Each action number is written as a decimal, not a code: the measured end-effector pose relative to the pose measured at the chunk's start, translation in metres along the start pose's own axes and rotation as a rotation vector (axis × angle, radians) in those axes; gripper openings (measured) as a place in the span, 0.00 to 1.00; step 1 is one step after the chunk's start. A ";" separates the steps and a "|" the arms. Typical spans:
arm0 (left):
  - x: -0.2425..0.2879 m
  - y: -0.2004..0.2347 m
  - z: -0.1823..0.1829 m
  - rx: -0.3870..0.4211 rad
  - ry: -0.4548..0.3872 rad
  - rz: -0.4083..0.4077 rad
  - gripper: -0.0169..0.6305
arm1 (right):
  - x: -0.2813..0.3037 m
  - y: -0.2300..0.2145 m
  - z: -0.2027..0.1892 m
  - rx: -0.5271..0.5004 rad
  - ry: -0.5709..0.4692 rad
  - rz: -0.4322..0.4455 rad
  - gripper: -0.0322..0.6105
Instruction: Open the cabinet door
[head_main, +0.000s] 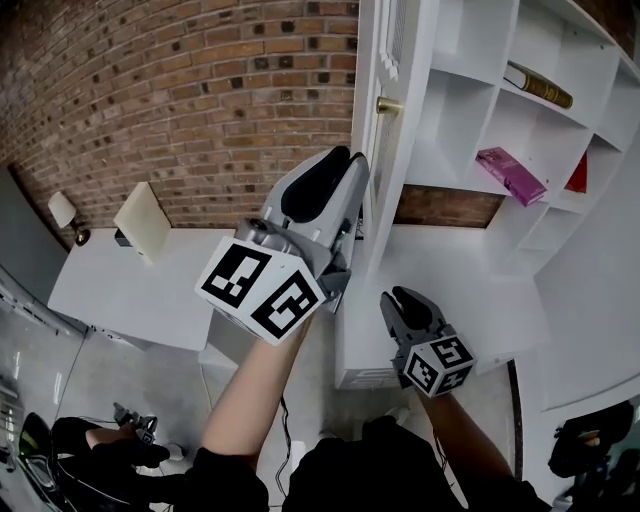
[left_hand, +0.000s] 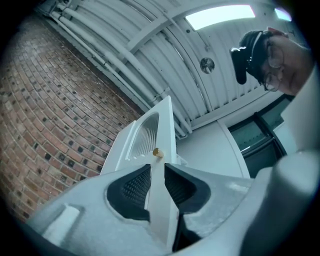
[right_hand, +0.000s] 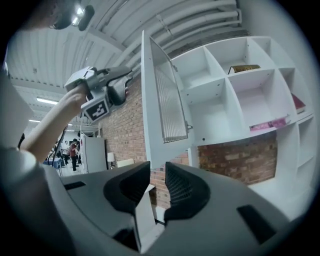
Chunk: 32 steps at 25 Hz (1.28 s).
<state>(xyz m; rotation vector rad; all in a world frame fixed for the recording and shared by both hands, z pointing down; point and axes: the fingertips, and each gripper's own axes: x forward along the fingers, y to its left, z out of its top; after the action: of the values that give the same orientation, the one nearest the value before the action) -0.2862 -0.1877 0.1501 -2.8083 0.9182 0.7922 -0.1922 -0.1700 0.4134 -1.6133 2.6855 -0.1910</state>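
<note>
The white cabinet door stands swung out from the shelf unit, a brass knob on its edge. My left gripper is raised to that edge, below the knob. In the left gripper view its jaws straddle the door's thin edge, the pads closed against both faces, and the knob shows just beyond the tips. My right gripper hangs lower, in front of the cabinet base. Its jaws keep a narrow gap with nothing between the pads. The right gripper view also shows the door and the left gripper.
Open shelves hold a pink book, a brown book and a red one. A white desk with a lamp stands against the brick wall on the left. Cables lie on the floor by my feet.
</note>
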 end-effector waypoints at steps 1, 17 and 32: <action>-0.012 0.000 -0.011 0.000 0.008 0.014 0.17 | -0.007 -0.004 -0.001 0.006 0.002 -0.006 0.19; -0.193 -0.083 -0.237 -0.180 0.307 0.253 0.06 | -0.160 -0.073 -0.065 0.013 0.135 -0.136 0.19; -0.176 -0.279 -0.329 -0.105 0.449 0.378 0.05 | -0.370 -0.196 -0.073 0.059 0.043 -0.114 0.17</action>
<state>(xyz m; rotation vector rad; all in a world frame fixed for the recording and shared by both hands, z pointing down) -0.0999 0.0571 0.4999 -3.0045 1.5470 0.2304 0.1503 0.0720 0.4838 -1.7654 2.5927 -0.3057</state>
